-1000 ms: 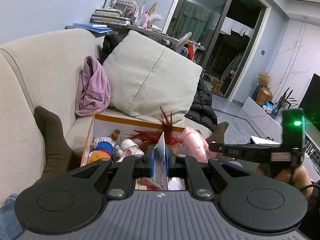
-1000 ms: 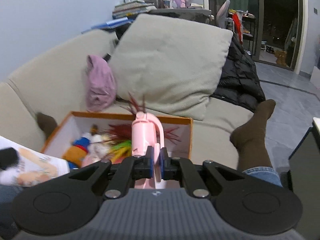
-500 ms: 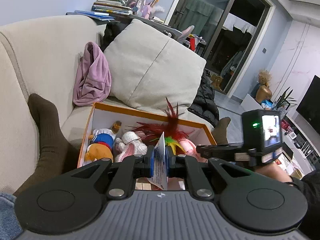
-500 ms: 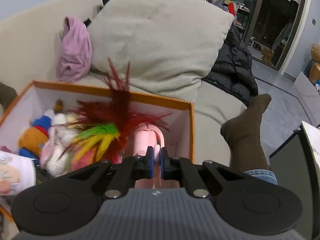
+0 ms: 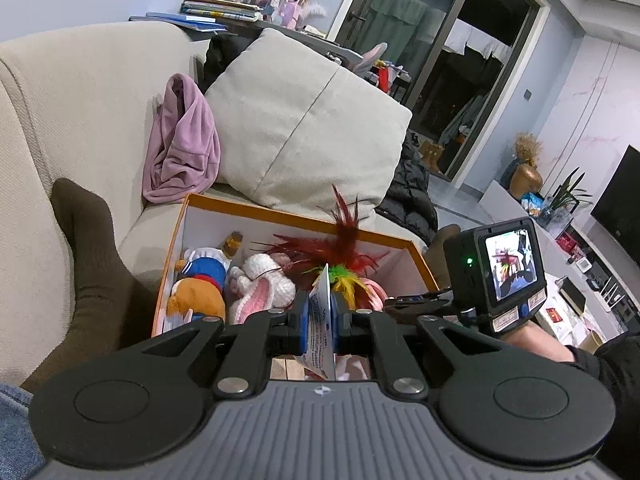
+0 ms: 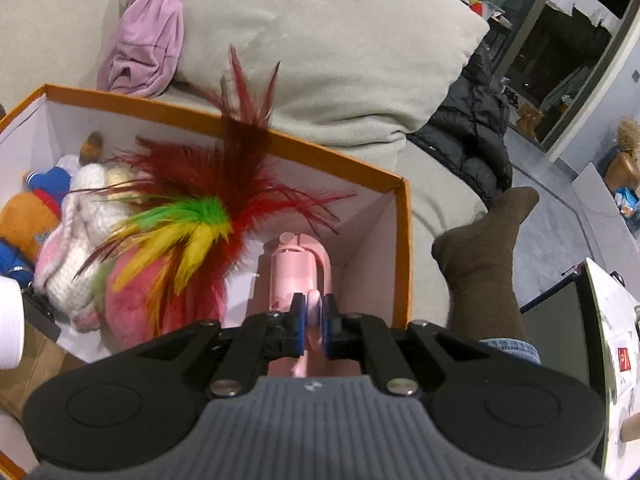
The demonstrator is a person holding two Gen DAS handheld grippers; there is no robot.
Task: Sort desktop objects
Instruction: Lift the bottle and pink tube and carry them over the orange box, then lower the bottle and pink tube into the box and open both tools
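An orange-rimmed white box (image 5: 280,214) (image 6: 320,148) lies on the sofa, holding plush toys (image 5: 200,292) (image 6: 24,220) and a red, green and yellow feather toy (image 5: 340,248) (image 6: 208,184). My left gripper (image 5: 320,320) is shut on a white packet with blue print (image 5: 323,300), just above the box's near edge. My right gripper (image 6: 314,316) (image 5: 390,303) reaches down into the box's right end. A pink plastic item with a loop handle (image 6: 296,268) rests against the inner wall. Its handle is still pinched between the pads while the jaws are opening.
A large beige cushion (image 5: 304,128) and a purple cloth (image 5: 184,148) lean behind the box. Feet in brown socks flank it, one left (image 5: 88,248) and one right (image 6: 480,248). A black jacket (image 6: 464,132) lies past the cushion, and a dark table edge (image 6: 568,320) stands at right.
My right gripper has dipped and tilted down, carrying the pink item from above the box to inside its right end. The left gripper has sunk slightly toward the box, still gripping the packet.
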